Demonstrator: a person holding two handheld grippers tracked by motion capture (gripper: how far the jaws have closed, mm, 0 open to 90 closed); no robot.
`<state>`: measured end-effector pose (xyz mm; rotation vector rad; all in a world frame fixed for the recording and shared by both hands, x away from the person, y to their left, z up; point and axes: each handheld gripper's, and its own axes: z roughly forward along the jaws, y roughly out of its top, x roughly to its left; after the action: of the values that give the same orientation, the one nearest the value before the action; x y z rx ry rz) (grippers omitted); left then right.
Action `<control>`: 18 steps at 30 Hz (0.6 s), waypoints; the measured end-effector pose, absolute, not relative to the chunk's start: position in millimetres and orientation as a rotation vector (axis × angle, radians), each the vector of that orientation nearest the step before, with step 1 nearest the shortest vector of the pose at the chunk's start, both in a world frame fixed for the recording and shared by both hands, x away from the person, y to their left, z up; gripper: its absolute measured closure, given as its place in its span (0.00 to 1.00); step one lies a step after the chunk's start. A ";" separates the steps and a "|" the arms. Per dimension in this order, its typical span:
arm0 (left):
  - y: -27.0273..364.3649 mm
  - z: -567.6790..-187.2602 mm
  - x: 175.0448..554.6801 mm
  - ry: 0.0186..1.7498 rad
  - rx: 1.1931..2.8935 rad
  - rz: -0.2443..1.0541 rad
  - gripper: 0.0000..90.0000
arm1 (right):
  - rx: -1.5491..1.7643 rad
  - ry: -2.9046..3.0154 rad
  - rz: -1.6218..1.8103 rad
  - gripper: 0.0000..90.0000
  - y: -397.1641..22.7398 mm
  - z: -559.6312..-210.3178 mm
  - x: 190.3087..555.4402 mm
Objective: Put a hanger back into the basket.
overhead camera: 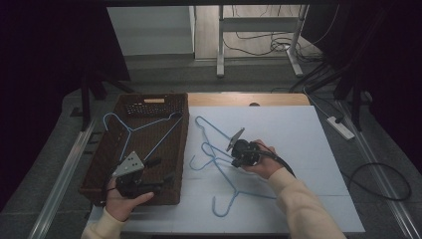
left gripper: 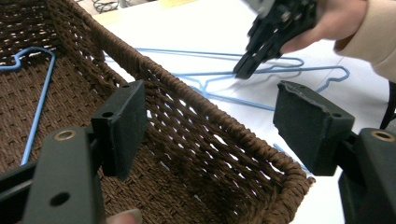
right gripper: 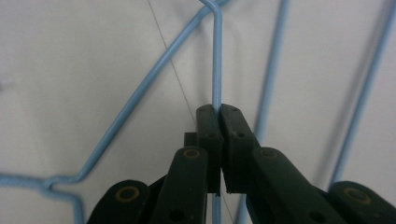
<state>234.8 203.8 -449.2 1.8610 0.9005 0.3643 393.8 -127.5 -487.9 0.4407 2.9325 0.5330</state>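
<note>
In the high view, a brown wicker basket (overhead camera: pixel 102 162) stands at the left edge of the white surface (overhead camera: pixel 308 149), with one blue hanger (overhead camera: pixel 142 130) lying inside it. The left gripper (overhead camera: pixel 160 170) hovers over the basket's near right corner. To the right, a loose pile of blue hangers (overhead camera: pixel 221 169) lies on the surface just beside the basket wall, and the right gripper (overhead camera: pixel 238 151) sits down in that pile. The surface to the right of the hand is bare.

In the left gripper view, the jaws stand wide with nothing between them, straddling the basket's rim (left gripper: pixel 210 112); beyond the rim the right gripper (left gripper: pixel 243 71) touches the hanger wires.

In the right gripper view, the right gripper (right gripper: pixel 218 111) is pinched tight on a single hanger wire (right gripper: pixel 216 60), with other wires lying close on both sides.
</note>
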 end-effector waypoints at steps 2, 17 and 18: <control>203.9 -449.2 235.1 0.902 1.858 0.365 0.30 | 0.472 2.925 0.591 0.98 -137.6 -478.5 393.4; 195.9 -440.0 238.3 0.883 1.853 0.395 0.31 | 0.615 2.837 1.023 0.98 -208.7 -423.4 376.1; 194.4 -438.3 238.9 0.876 1.854 0.401 0.31 | 0.618 2.837 1.044 0.98 -211.7 -420.8 373.4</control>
<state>238.9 194.4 -438.3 1.8538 0.8765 0.4011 373.4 -211.7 -420.8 0.6181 2.8372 1.0439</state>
